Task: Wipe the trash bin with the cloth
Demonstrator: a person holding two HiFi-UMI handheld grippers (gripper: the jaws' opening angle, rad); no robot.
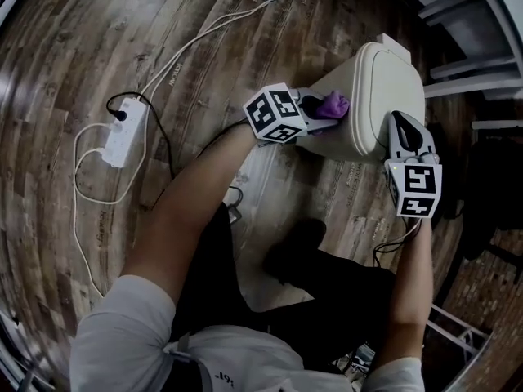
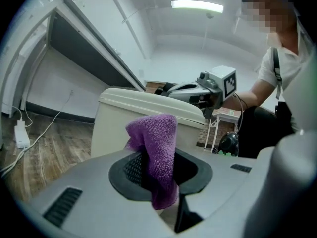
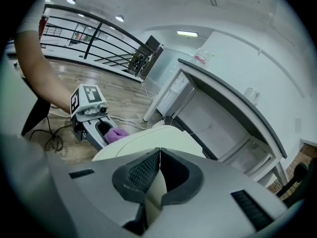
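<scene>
Cream plastic trash bin (image 1: 372, 96) is sitting just right of your left gripper (image 1: 320, 109), which is pinching the fuzzy purple cloth (image 1: 334, 103); your right gripper (image 1: 403, 129) is pressed together, farther right.

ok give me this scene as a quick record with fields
setting: wooden floor, seen from above in the head view
trash bin: cream, upright, lid closed
cloth: purple, bunched, at the lid's edge on the bin's side
left gripper: shut on the cloth, pointing at the bin
right gripper: shut, nothing between its jaws, over the lid on the bin's opposite side
power strip: white, on the floor, apart from the bin
</scene>
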